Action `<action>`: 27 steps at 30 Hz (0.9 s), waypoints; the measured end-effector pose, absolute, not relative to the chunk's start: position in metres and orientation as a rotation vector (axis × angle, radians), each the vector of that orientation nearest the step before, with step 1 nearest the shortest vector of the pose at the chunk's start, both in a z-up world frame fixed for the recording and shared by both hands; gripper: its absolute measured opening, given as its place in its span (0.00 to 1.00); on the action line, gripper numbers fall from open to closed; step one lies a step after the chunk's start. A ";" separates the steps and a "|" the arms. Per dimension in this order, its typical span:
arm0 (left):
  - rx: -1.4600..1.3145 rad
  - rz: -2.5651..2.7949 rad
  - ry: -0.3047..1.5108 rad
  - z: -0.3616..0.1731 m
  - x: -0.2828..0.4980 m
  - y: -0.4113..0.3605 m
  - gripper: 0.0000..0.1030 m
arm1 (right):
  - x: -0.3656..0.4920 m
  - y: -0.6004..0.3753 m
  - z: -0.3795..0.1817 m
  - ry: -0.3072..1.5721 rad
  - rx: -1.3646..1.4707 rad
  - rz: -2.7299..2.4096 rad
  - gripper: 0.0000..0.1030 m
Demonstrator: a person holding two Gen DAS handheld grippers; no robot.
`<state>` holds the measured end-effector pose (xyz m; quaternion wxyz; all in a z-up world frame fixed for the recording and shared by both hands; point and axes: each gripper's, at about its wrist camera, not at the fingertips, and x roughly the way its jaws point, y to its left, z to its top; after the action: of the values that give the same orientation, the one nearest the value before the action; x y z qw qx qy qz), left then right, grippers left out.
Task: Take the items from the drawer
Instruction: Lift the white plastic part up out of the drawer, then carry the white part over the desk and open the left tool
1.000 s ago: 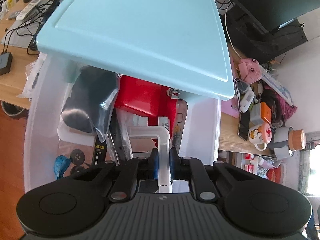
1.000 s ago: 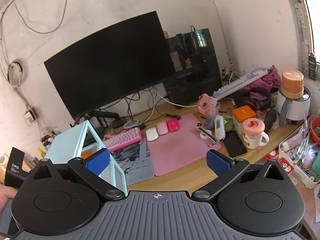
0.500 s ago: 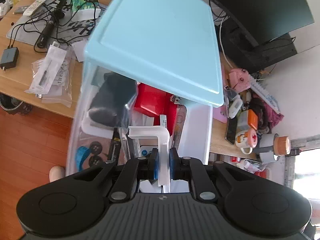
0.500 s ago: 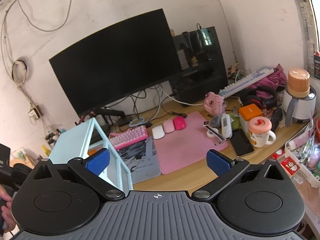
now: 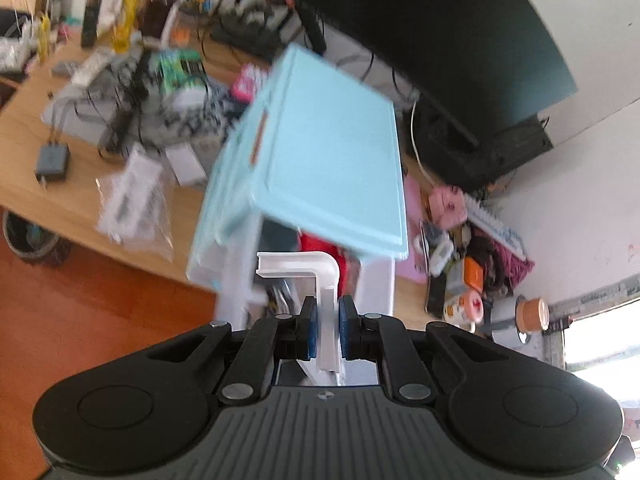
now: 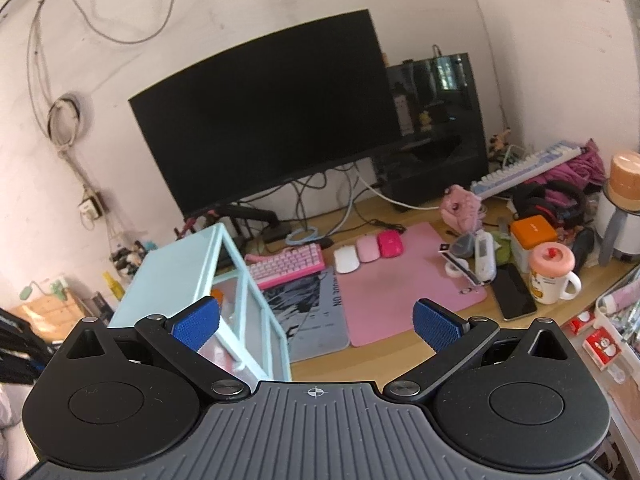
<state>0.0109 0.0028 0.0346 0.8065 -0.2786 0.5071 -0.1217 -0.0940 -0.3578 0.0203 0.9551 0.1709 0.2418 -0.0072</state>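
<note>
My left gripper (image 5: pixel 328 330) is shut on a white L-shaped plastic bracket (image 5: pixel 316 276) and holds it up above the open drawer (image 5: pixel 372 292) of a light blue drawer cabinet (image 5: pixel 328 168). A red item (image 5: pixel 316 242) shows inside the drawer under the cabinet top. My right gripper (image 6: pixel 316 320) is open and empty, held above the desk, with the cabinet (image 6: pixel 176 276) at its lower left.
Plastic bags (image 5: pixel 136 200), cables and a charger (image 5: pixel 52 160) lie on the desk left of the cabinet. A black monitor (image 6: pixel 260 120), pink keyboard (image 6: pixel 288 266), pink mat (image 6: pixel 404 280), phone (image 6: pixel 514 292) and cup (image 6: pixel 550 278) are on the desk. Wooden floor (image 5: pixel 80 320) is below.
My left gripper has risen and pulled back with the bracket, so the drawer and cabinet look smaller and farther. The right gripper has stayed open and drifted slightly.
</note>
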 end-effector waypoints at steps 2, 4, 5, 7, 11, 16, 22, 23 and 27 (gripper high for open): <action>-0.582 -0.227 1.047 0.040 0.014 0.017 0.11 | -0.092 -0.353 0.022 0.494 0.341 -0.009 1.00; -0.569 -0.184 1.017 0.041 0.019 0.032 0.11 | -0.090 -0.349 0.023 0.497 0.337 -0.006 1.00; -0.562 -0.162 0.999 0.041 0.022 0.040 0.11 | -0.089 -0.347 0.023 0.499 0.334 -0.007 1.00; -0.534 -0.102 0.967 0.036 0.030 0.056 0.11 | -0.088 -0.343 0.024 0.504 0.326 -0.010 1.00; -0.503 -0.009 0.917 0.007 0.053 0.086 0.11 | -0.087 -0.336 0.027 0.514 0.307 -0.030 1.00; -0.453 0.087 0.884 -0.051 0.081 0.115 0.11 | -0.086 -0.327 0.032 0.519 0.281 -0.066 1.00; -0.432 0.148 0.926 -0.132 0.117 0.140 0.11 | -0.082 -0.315 0.037 0.531 0.244 -0.111 1.00; -0.414 0.150 0.939 -0.145 0.124 0.143 0.11 | -0.081 -0.313 0.037 0.533 0.240 -0.117 1.00; -0.330 0.176 0.975 -0.185 0.141 0.150 0.11 | -0.077 -0.302 0.040 0.542 0.223 -0.137 1.00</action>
<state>0.1408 0.1501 -0.1850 0.8668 -0.1575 0.4655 0.0839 -0.0769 -0.3023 0.0396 0.9551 0.1098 0.2669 -0.0673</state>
